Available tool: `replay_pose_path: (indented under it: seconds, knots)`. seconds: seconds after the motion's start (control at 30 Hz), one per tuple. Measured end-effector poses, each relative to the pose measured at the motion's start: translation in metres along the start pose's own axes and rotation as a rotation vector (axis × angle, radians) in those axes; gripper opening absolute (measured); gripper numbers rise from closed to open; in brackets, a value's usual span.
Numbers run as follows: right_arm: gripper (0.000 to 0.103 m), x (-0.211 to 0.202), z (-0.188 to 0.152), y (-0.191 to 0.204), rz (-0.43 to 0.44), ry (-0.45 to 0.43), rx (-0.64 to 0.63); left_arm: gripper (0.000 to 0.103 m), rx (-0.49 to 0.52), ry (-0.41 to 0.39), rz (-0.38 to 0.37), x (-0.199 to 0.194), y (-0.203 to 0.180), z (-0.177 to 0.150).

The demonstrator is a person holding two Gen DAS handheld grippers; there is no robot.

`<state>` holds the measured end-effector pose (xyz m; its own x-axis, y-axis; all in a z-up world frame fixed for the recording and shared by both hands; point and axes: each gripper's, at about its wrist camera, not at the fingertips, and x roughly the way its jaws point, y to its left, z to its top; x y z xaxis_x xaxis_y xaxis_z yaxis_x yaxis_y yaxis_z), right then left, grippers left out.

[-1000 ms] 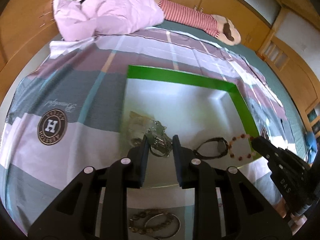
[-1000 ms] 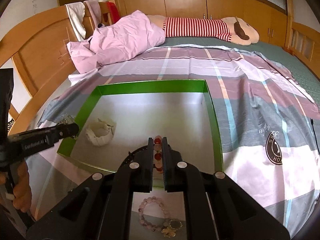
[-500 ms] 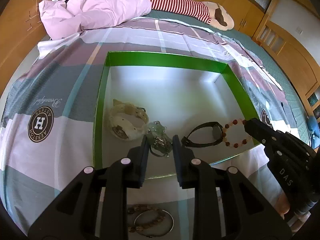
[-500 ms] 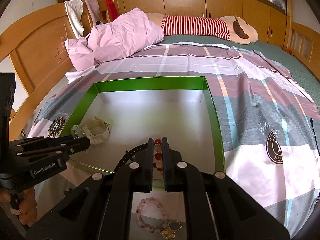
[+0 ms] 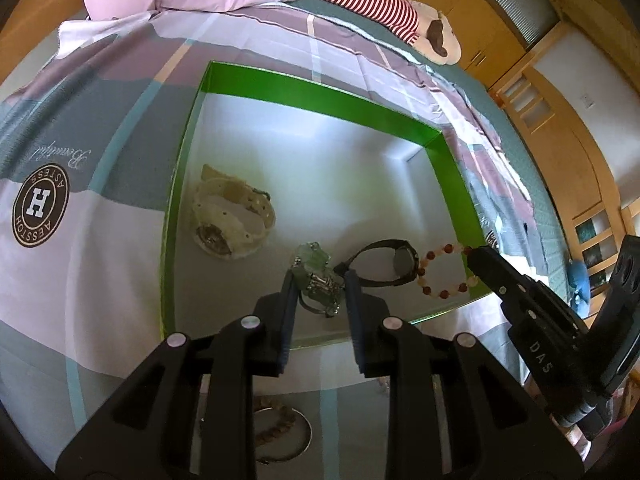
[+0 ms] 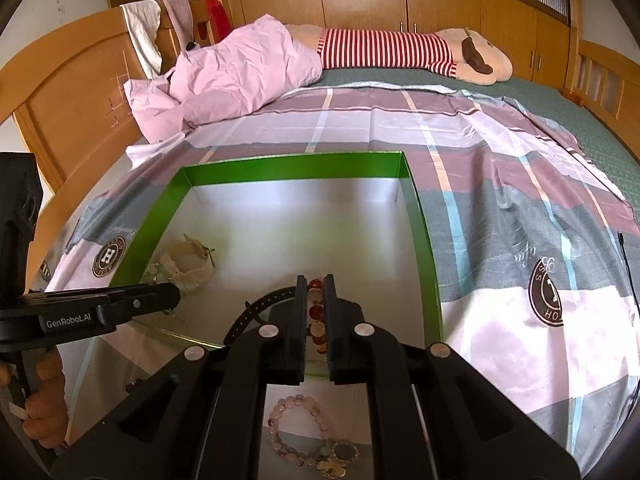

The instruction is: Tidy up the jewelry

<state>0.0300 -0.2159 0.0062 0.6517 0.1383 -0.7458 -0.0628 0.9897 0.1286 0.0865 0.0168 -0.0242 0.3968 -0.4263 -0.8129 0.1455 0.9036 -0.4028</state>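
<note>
A green-rimmed box with a white floor lies on the bedspread. My left gripper is shut on a green-and-silver bracelet, held over the box's near edge. A cream watch and a black watch lie inside the box. My right gripper is shut on a red-and-white bead bracelet, which also shows in the left wrist view over the box's right corner. The box, cream watch and black watch strap show in the right wrist view.
A pink bead bracelet with a gold charm lies on the bedspread below my right gripper. A brown bead bracelet and a thin bangle lie below my left gripper. A pink quilt and a striped plush toy lie at the far end.
The left wrist view has swung and moved nearer the box, so the cream watch now shows in full. Both grippers stay shut on their bracelets over the box's near side.
</note>
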Motion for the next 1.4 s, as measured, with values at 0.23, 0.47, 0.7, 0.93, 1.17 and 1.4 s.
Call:
replay_pose_path:
  seconds: [0.23, 0.47, 0.7, 0.93, 1.17, 1.4]
  knots:
    - [0.039, -0.016, -0.002, -0.003, 0.044, -0.002, 0.025, 0.051, 0.032, -0.039, 0.014, -0.018, -0.006, -0.002]
    - [0.054, -0.028, -0.040, 0.014, 0.144, 0.121, -0.111, 0.057, 0.169, 0.025, 0.088, -0.055, -0.013, -0.035]
    - [0.066, 0.009, -0.067, 0.016, 0.052, 0.300, -0.148, 0.061, 0.006, 0.140, 0.200, -0.036, 0.035, -0.043]
    - [0.068, 0.030, -0.081, 0.014, 0.003, 0.392, -0.144, 0.066, -0.036, 0.245, 0.248, -0.011, 0.045, -0.052]
    - [0.068, 0.022, -0.065, -0.012, -0.008, 0.334, -0.008, 0.062, -0.008, 0.267, 0.287, 0.001, 0.040, -0.058]
    - [0.068, 0.024, -0.061, -0.040, -0.034, 0.339, 0.132, 0.043, 0.012, 0.279, 0.304, 0.014, 0.035, -0.063]
